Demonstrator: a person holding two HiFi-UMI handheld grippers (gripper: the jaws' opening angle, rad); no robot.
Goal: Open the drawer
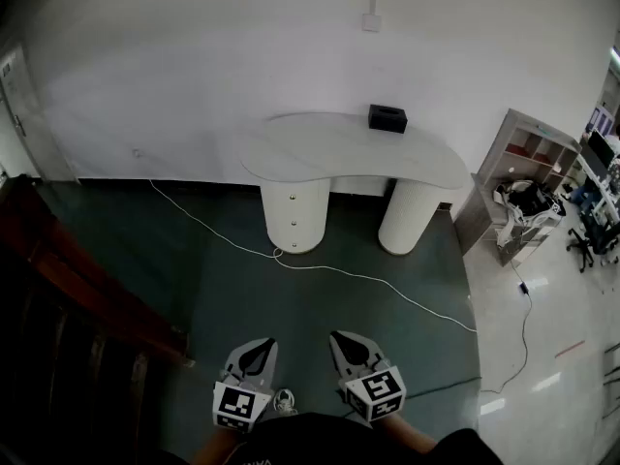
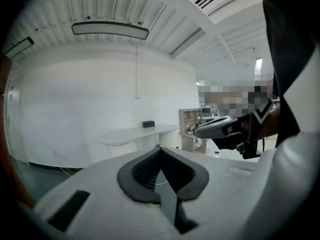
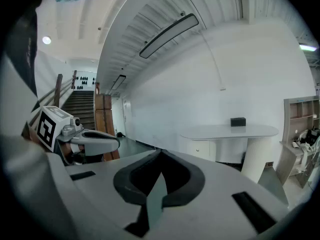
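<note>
Clearly, left gripper (image 1: 258, 349) and right gripper (image 1: 345, 345) were closed, empty, far from the drawers (image 1: 294, 216); the white cable (image 1: 349, 274) between could trip the person (image 1: 325, 444).

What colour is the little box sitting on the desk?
The box is black; the head view shows it best.

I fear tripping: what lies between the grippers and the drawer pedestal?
Head view: only a white cable crosses the floor between the left gripper, right gripper and drawer pedestal.
</note>
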